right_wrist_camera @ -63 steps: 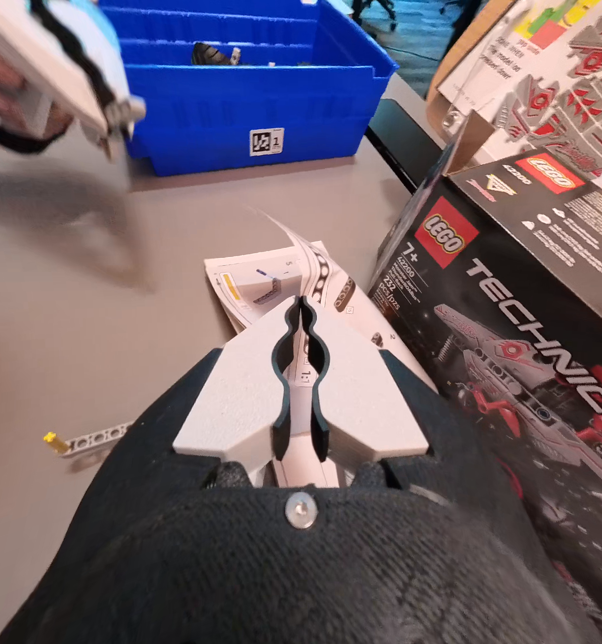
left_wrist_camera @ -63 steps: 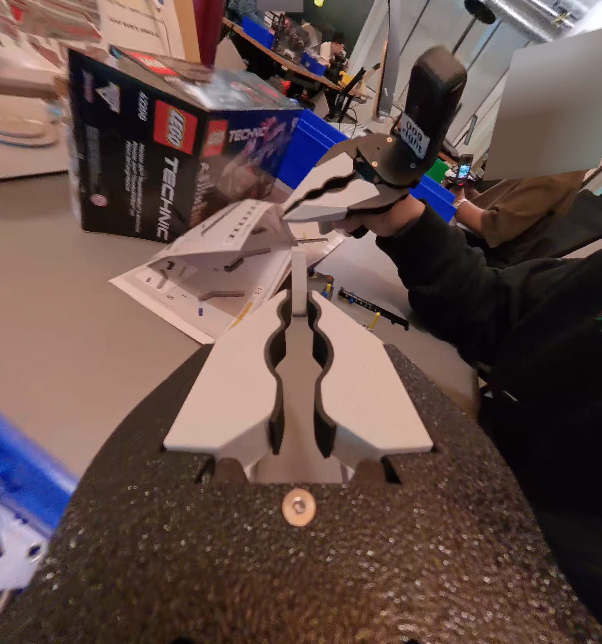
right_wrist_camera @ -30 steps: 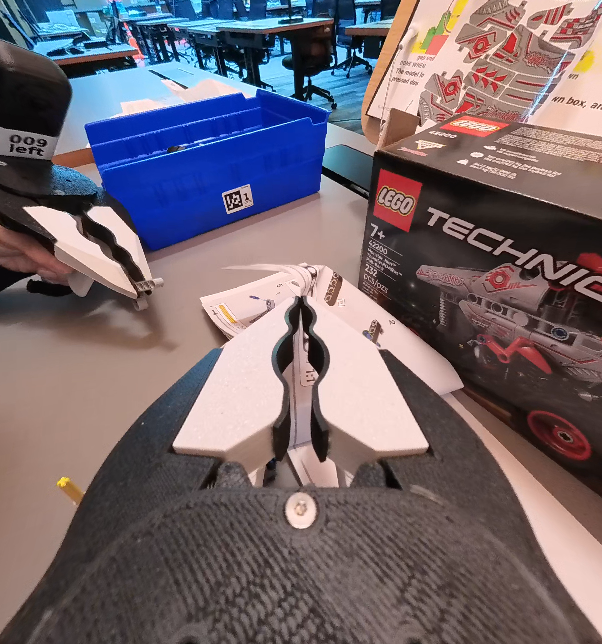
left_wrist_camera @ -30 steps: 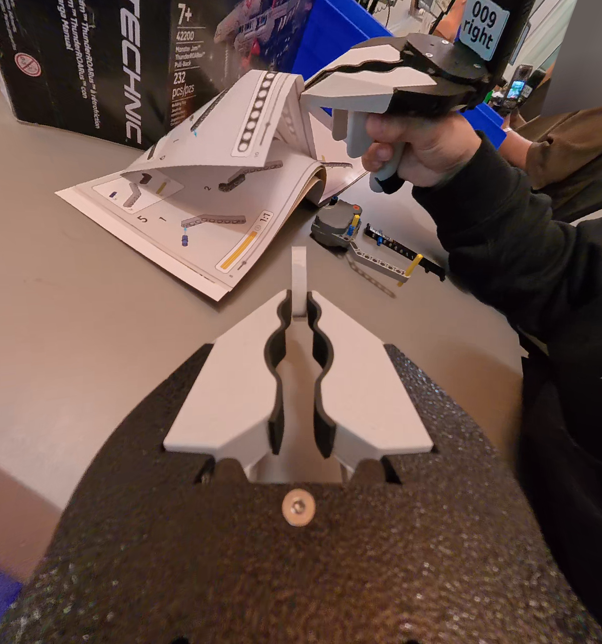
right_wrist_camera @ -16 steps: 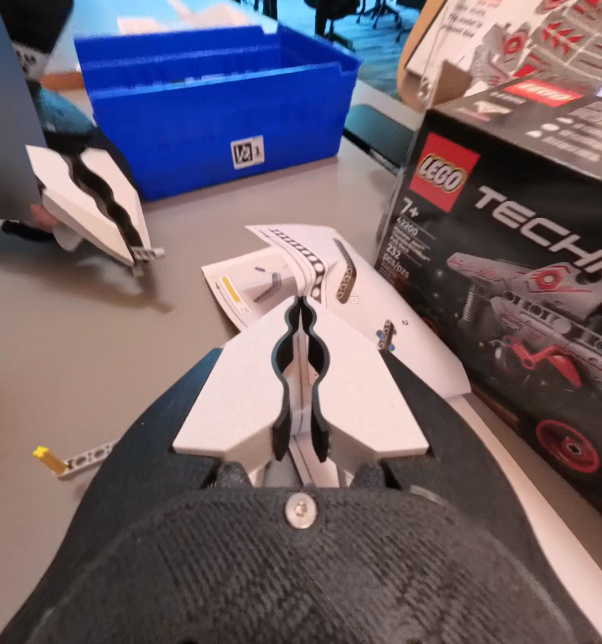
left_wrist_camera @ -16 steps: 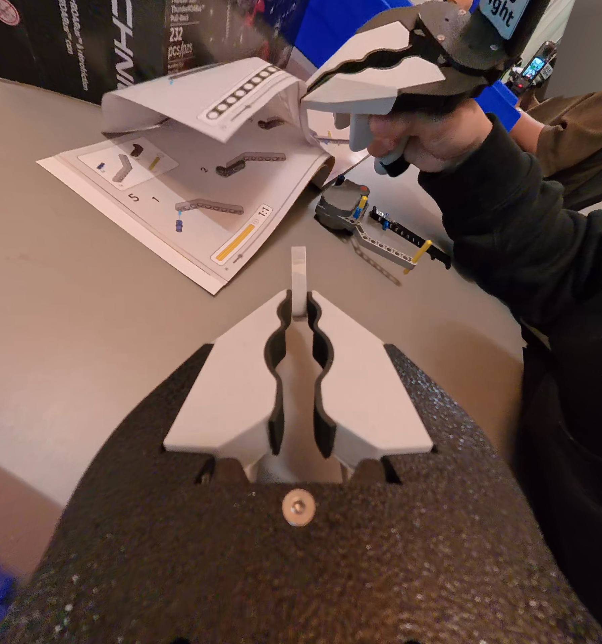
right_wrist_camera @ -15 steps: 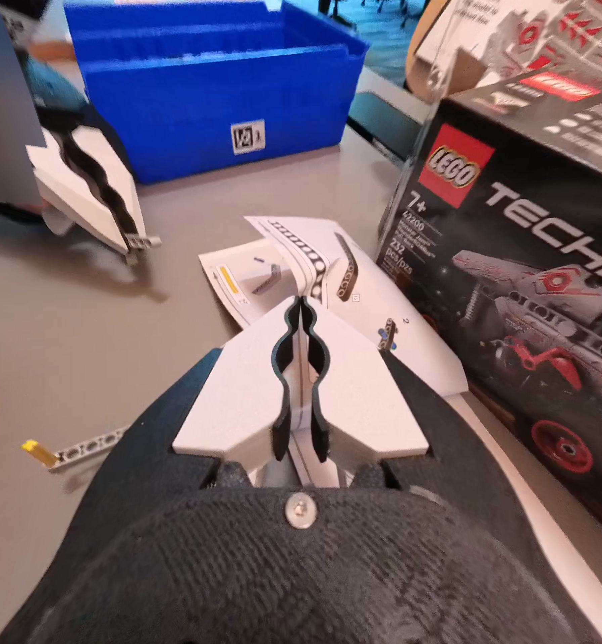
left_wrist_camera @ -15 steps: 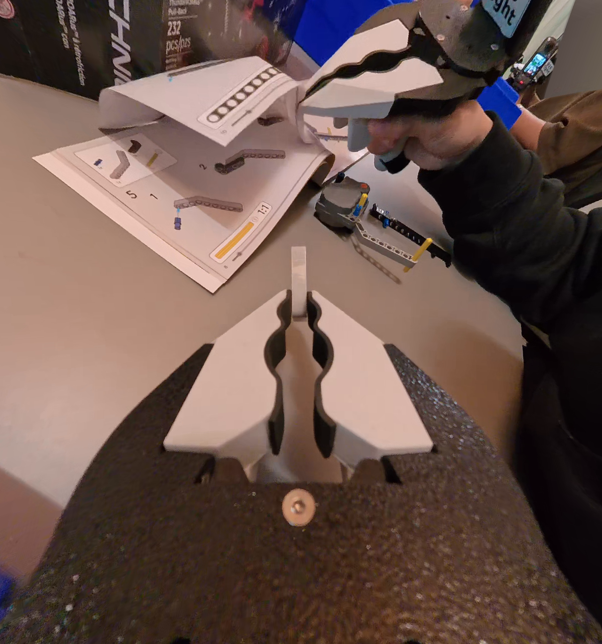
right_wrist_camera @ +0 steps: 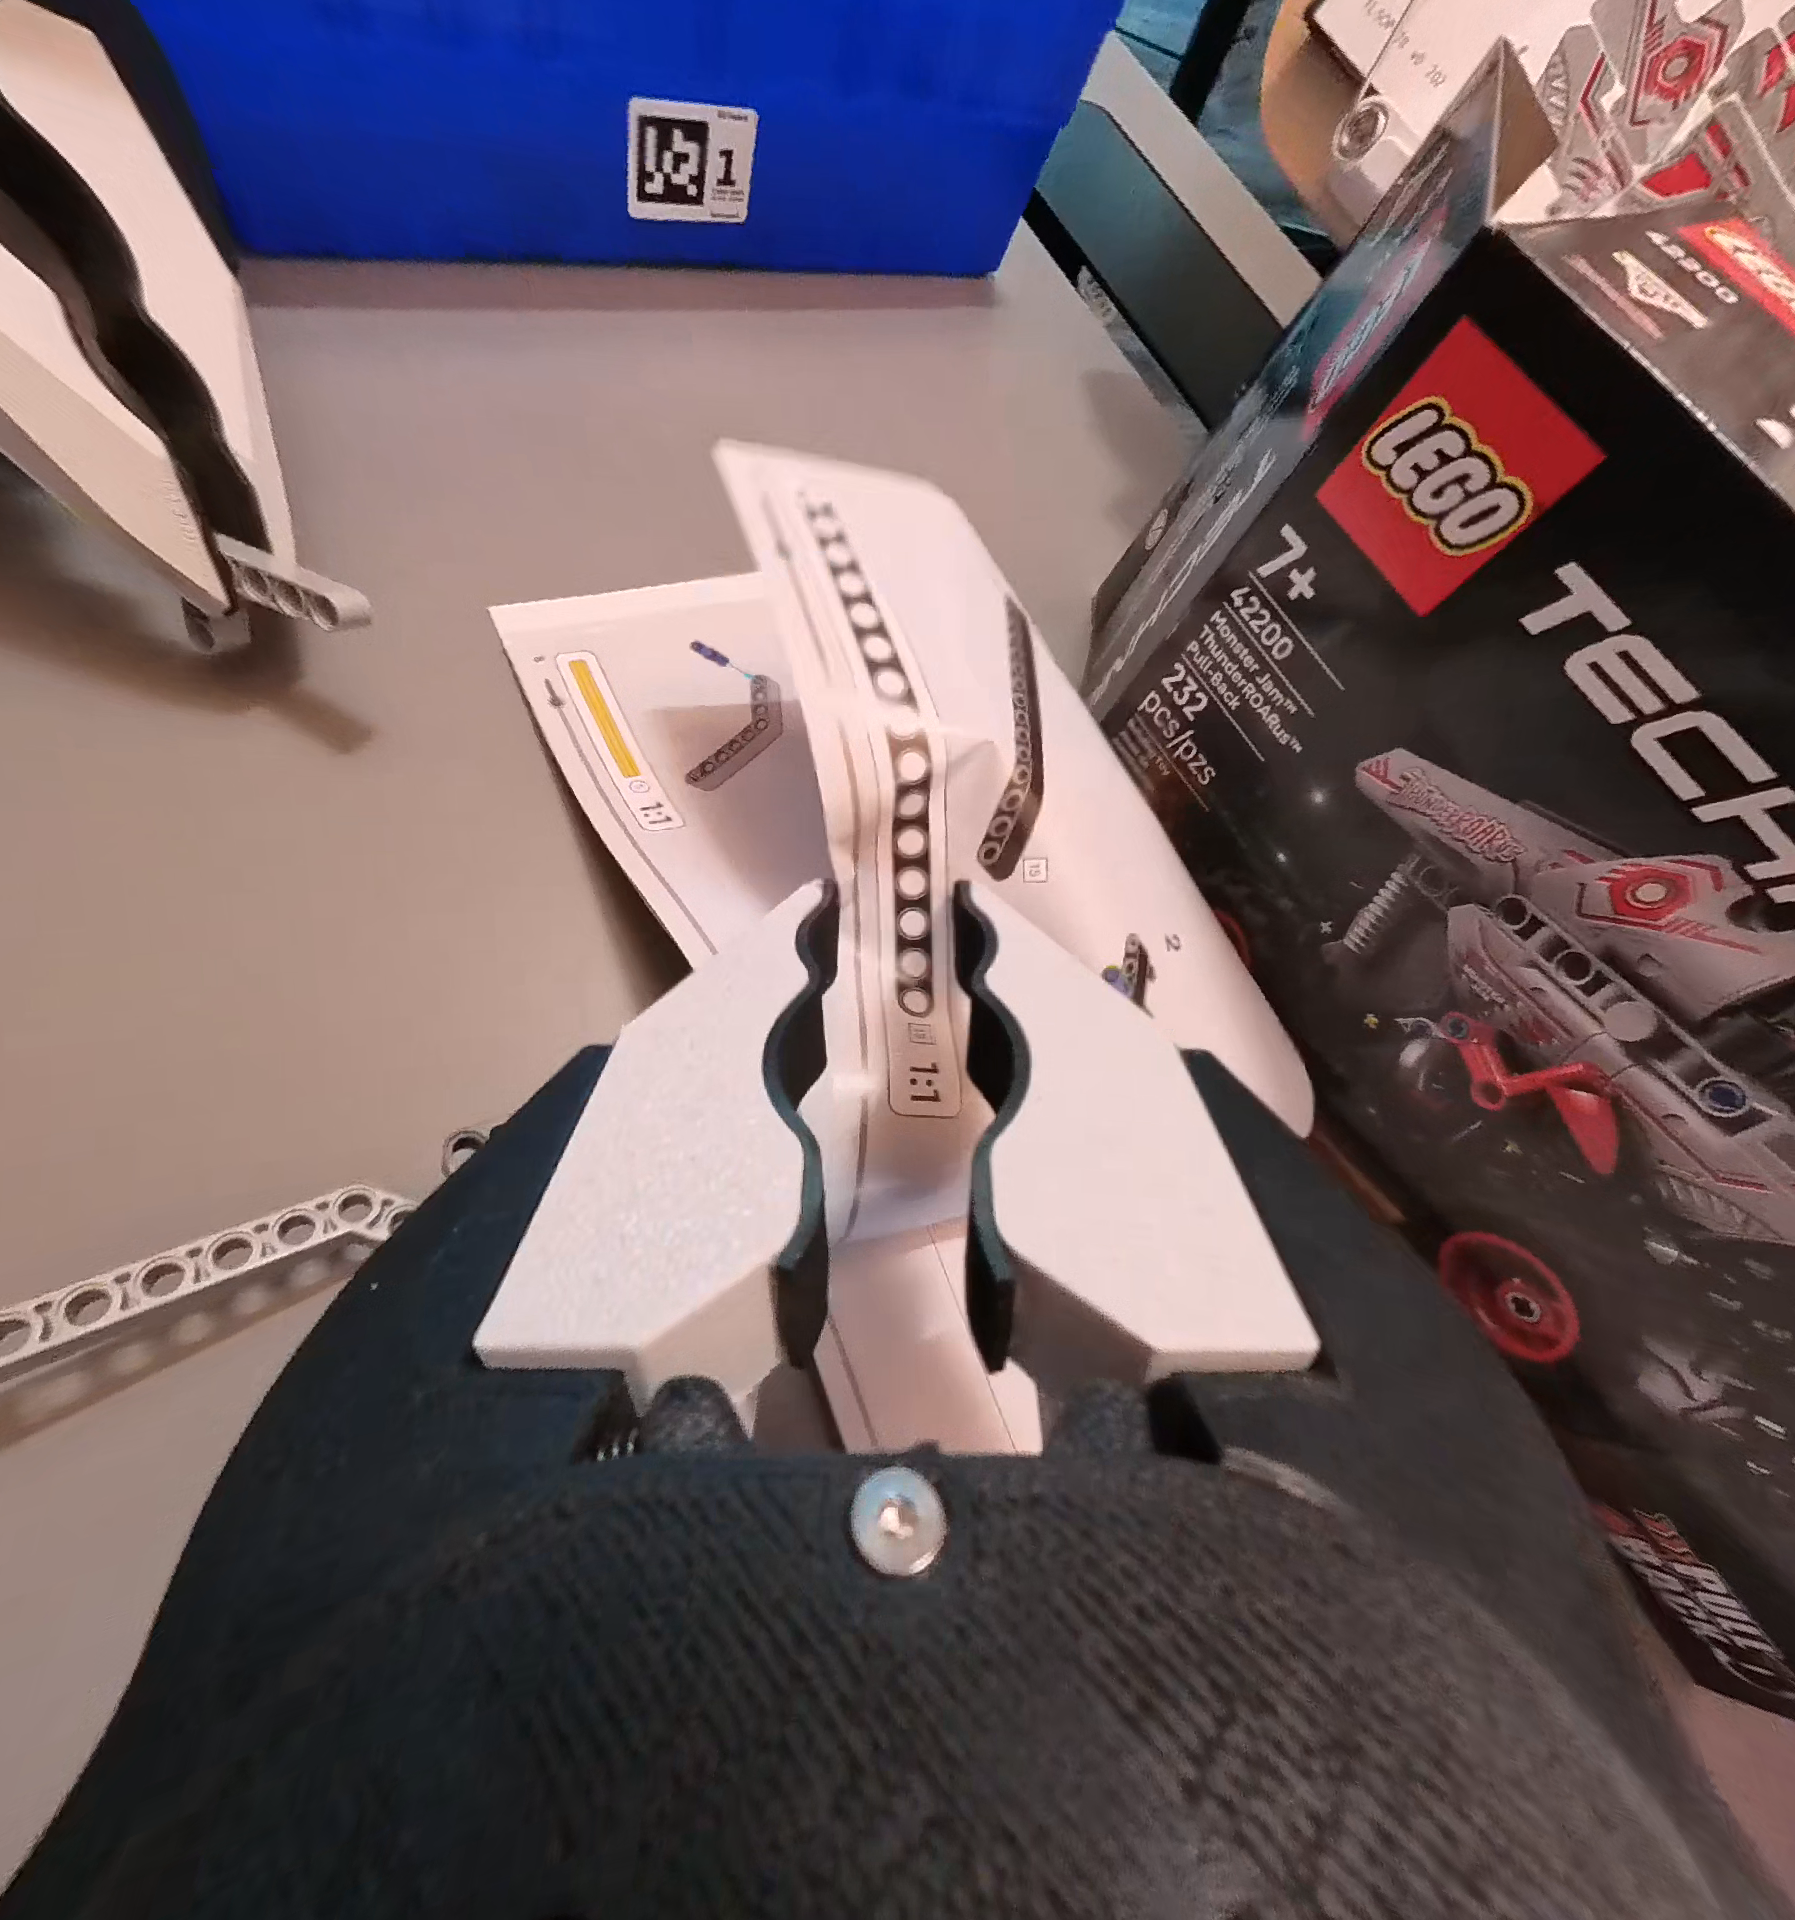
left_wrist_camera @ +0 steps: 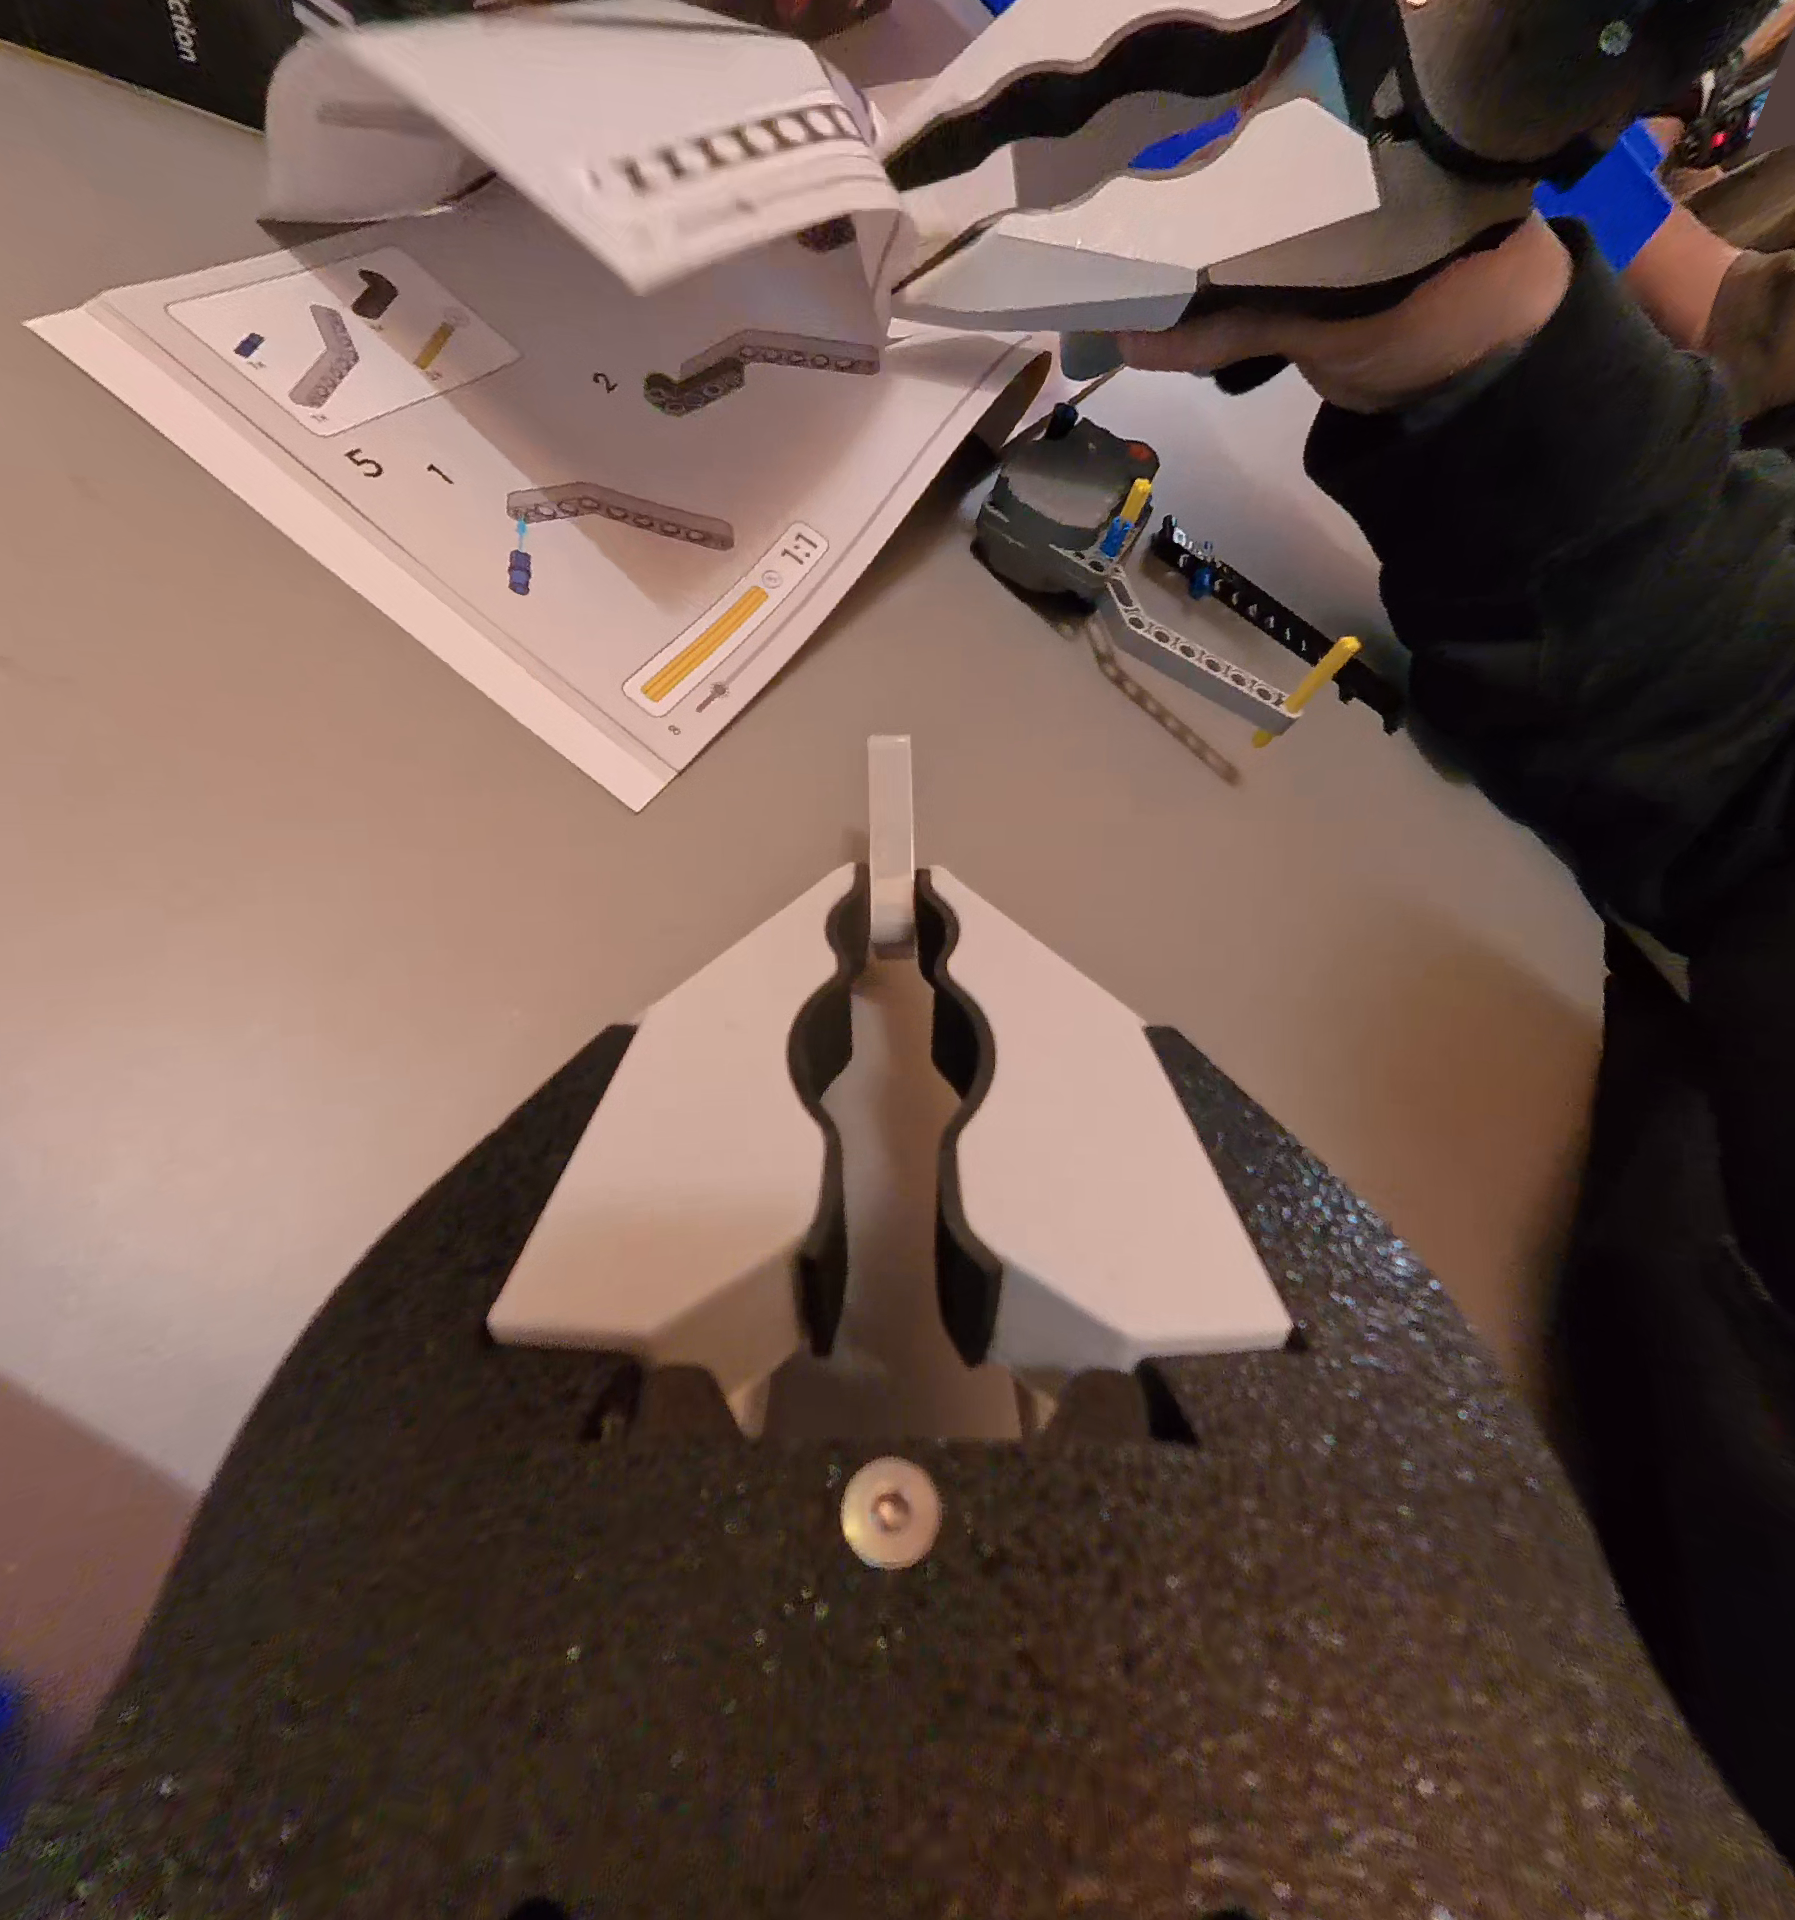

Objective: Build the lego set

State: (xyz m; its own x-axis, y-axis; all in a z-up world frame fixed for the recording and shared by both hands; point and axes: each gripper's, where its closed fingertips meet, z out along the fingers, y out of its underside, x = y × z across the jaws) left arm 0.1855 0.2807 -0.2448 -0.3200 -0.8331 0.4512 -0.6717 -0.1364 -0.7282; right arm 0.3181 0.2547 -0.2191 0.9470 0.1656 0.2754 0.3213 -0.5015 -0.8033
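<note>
My left gripper [left_wrist_camera: 890,896] is shut on a short light grey beam [left_wrist_camera: 890,800] that sticks out past its tips, above the table. It also shows in the right wrist view [right_wrist_camera: 218,597], with the beam [right_wrist_camera: 295,601]. The instruction booklet [left_wrist_camera: 519,499] lies open ahead of it. My right gripper [right_wrist_camera: 891,914] is open, with a lifted, curled booklet page [right_wrist_camera: 888,727] standing loose between its fingers. In the left wrist view this gripper [left_wrist_camera: 888,234] hovers over the booklet. A partial build, a grey block with a grey beam and a yellow axle [left_wrist_camera: 1132,561], lies right of the booklet.
The black set box [right_wrist_camera: 1495,727] stands right of the booklet. A blue bin [right_wrist_camera: 457,125] stands at the far side of the table. A long grey beam [right_wrist_camera: 166,1278] lies at the left. A black-sleeved arm [left_wrist_camera: 1599,623] fills the right of the left wrist view.
My right gripper was shut on the booklet page and has now opened, so the page sits loose between its fingers. It has come lower over the booklet. The left gripper still holds its beam.
</note>
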